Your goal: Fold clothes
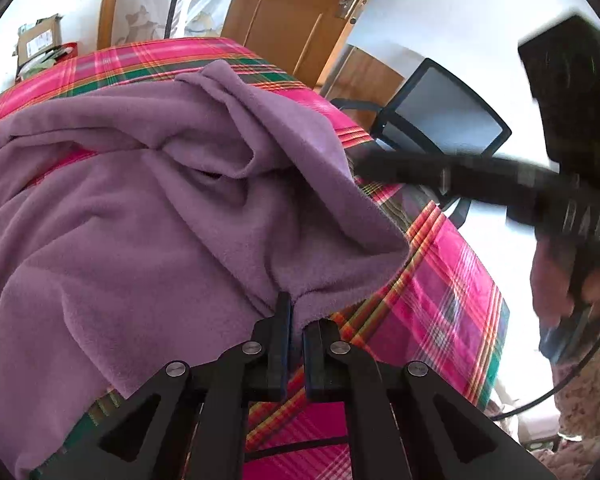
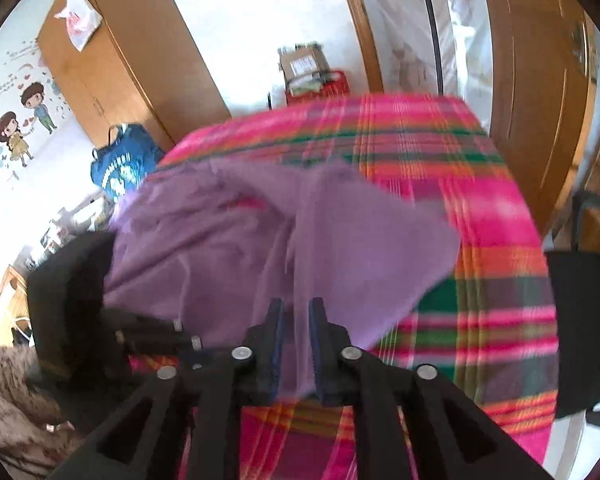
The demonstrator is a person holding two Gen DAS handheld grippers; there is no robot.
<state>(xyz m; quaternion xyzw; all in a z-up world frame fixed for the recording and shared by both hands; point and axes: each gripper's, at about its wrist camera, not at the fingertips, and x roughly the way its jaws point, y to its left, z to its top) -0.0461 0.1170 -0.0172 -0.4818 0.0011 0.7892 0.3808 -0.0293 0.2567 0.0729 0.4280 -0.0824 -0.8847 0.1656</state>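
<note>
garment (image 1: pixel 148 208): purple fleece, rumpled, spread over the plaid cloth (image 1: pixel 440 300); folds bunched toward the far side, one flap draped down toward the near right edge.
garment, right view (image 2: pixel 260 240): same purple piece, blurred; covers the left and middle of the plaid (image 2: pixel 480 240), right side of the plaid bare.
left gripper (image 1: pixel 296 320): fingers nearly together, clamped on the garment's near hem; fabric puckers into the gap between the pads.
right gripper (image 2: pixel 298 320): fingers close, purple fabric runs down between them, so pinched on the garment's edge; frame is motion-blurred.
right gripper from left view (image 1: pixel 460 176): dark blurred fingers reach in from the right, tip touching the garment's right edge.
left gripper from right view (image 2: pixel 156 332): black body low at left, against the garment's left side.
hand (image 1: pixel 552 280): at the right rim, wrapped on the right gripper's handle; blurred.
chair (image 1: pixel 448 116): black frame, grey mesh back, beyond the cloth's right side.
door (image 1: pixel 300 12): wooden, metal handle, behind the cloth.
box (image 1: pixel 40 40): cardboard, far left, past the cloth's far edge.
wardrobe (image 2: pixel 120 60): wooden, far left in the right view; white bag on top.
</note>
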